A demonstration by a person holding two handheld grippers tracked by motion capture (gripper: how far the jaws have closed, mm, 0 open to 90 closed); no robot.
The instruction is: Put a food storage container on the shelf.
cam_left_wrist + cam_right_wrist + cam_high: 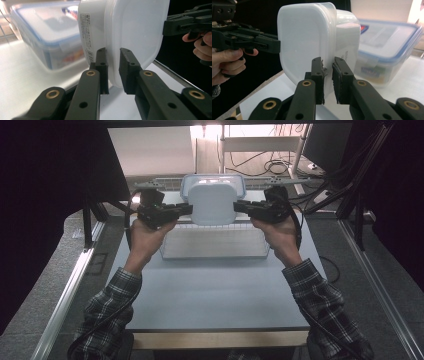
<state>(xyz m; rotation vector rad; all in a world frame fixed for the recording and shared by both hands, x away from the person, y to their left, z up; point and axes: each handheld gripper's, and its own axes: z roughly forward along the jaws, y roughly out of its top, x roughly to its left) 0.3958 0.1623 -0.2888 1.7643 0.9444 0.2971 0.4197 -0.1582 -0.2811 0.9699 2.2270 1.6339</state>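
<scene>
Seen from above, a pale blue table [215, 290] serves as the landmark. Nearest its front edge, two forearms in plaid sleeves [112, 305] reach forward over it. Farther in, a shallow clear tray [215, 245] lies on the table's middle. Above the tray's far edge, a white plastic container [212, 204] is lifted clear of the table, tipped on its side with its lid facing the person. The left gripper [187, 210] has its jaws nearly closed, pinching the container's rim on the left side; the right gripper [239, 206] is likewise nearly closed, pinching the rim on the right side. Behind the container, near the table's far edge, sits a clear storage box [186, 187] with a blue-rimmed lid.
</scene>
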